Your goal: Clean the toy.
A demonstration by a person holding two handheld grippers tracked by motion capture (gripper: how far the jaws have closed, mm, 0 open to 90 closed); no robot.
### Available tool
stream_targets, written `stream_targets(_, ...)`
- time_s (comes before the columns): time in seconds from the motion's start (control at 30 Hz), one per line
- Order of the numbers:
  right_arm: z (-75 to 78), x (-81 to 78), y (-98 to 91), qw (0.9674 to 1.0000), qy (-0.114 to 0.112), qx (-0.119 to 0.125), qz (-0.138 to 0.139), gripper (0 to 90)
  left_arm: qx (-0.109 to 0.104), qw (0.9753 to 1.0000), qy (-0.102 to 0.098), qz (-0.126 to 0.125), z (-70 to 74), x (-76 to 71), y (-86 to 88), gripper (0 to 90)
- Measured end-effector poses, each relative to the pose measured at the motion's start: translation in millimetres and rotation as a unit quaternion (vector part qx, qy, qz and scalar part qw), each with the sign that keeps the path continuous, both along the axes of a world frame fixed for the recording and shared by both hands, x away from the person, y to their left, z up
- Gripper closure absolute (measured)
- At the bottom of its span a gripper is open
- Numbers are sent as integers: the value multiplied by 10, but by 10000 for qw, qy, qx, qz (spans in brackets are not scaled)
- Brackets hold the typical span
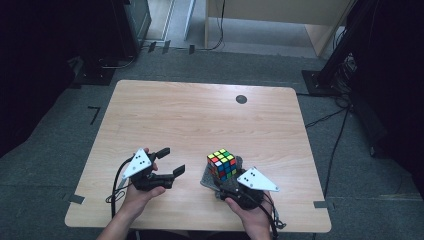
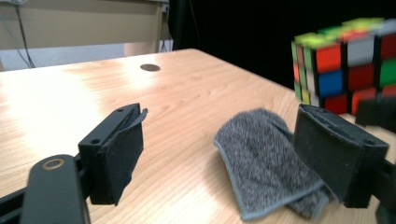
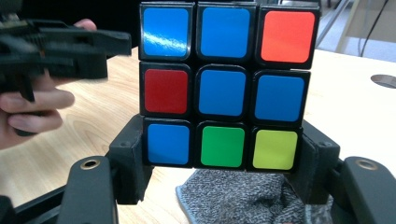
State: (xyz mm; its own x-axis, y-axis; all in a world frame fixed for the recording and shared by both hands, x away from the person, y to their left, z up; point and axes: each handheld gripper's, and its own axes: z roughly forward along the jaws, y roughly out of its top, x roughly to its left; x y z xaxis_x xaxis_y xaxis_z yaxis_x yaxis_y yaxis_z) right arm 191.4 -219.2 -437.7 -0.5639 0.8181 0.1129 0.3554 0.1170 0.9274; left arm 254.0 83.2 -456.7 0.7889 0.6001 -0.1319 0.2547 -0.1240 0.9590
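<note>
While the right gripper (image 1: 226, 186) clamps its jaws on the bottom layer of the puzzle cube (image 1: 222, 164), holding it just above the grey cloth (image 1: 207, 179) near the front edge of the table (image 1: 200, 115), the left gripper (image 1: 170, 161) stands beside it with jaws apart and nothing between them. By the look of it, the cube is already secured over the cloth, and what is left is the handling itself, whether a wipe or a turn of a layer; the pictures do not settle which. The left hand (image 1: 137, 195) seems free to come in for that.

Seen from the right gripper view, the cube's (image 3: 223, 84) near face is mostly blue, with red, orange, green and yellow squares, a face the high view cannot give. From the left gripper view, the cloth (image 2: 268, 161) lies folded and loose on the wood between the open jaws. Farther off, a dark round grommet (image 1: 241, 99) sits near the table's far edge.
</note>
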Motion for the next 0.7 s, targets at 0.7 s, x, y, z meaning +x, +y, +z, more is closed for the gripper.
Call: stream_targets(0.7,137,-7,137,9886,1004,416,1038,338,1743,9660,-1816,-594,-104,-371,-394,136)
